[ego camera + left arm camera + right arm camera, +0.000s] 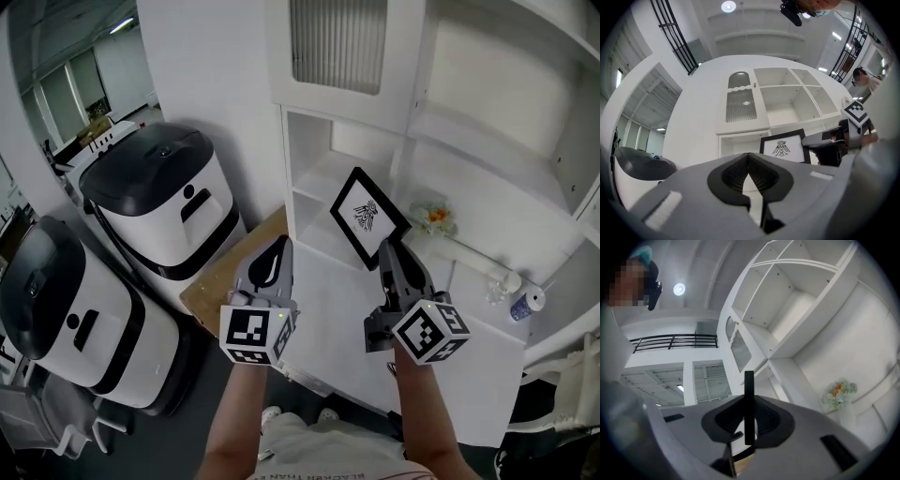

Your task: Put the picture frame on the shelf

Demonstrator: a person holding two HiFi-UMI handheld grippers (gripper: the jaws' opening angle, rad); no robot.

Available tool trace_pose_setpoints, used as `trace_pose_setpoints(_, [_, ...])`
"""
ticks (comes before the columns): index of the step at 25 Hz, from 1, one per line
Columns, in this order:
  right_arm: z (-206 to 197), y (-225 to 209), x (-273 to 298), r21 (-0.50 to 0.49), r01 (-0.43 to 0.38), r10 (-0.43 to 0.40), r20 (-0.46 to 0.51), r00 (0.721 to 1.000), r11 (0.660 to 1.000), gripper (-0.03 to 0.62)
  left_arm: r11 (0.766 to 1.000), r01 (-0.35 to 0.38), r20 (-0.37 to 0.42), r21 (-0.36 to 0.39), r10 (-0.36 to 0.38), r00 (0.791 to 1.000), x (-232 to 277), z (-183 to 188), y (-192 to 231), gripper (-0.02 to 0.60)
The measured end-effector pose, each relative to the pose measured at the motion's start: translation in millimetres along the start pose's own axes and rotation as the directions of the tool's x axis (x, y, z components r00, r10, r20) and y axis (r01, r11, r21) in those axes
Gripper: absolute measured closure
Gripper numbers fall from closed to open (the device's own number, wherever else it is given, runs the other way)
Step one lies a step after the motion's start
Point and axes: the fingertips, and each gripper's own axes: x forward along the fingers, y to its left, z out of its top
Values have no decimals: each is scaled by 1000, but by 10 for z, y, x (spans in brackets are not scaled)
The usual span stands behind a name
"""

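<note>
A black picture frame (pixel 369 216) with a white mat and a bird drawing hangs in the air before the white shelf unit (pixel 441 122), tilted. My right gripper (pixel 392 251) is shut on its lower right corner. In the right gripper view the frame (pixel 749 406) shows edge-on as a thin black bar pinched between the jaws. My left gripper (pixel 277 251) hangs to the left of the frame, shut, with nothing between its jaws. The left gripper view shows the frame (pixel 783 148) and the right gripper (pixel 825 139) ahead at the right.
A white counter (pixel 394 347) runs below the shelf cubbies. On it at the right stand a small bunch of flowers (pixel 433 217) and a little bottle (pixel 525 304). Two white-and-black bin-like machines (pixel 164 197) stand on the floor at the left.
</note>
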Motion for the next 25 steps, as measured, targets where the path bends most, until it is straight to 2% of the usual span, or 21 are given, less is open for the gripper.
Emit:
trace_pose_setpoints(7, [-35, -115, 272, -28, 75, -74, 27, 997, 997, 528, 997, 71, 20, -27, -70, 997, 381, -88, 178, 574])
trace_pose_setpoints(10, [-70, -163, 393, -29, 119, -118, 45, 992, 992, 528, 992, 124, 13, -28, -123, 992, 536, -162, 237, 574])
trace_pose_setpoints(25, [-251, -418, 1053, 74, 308, -315, 149, 937, 949, 528, 943, 331, 43, -39, -329, 943, 1311, -316, 724, 574])
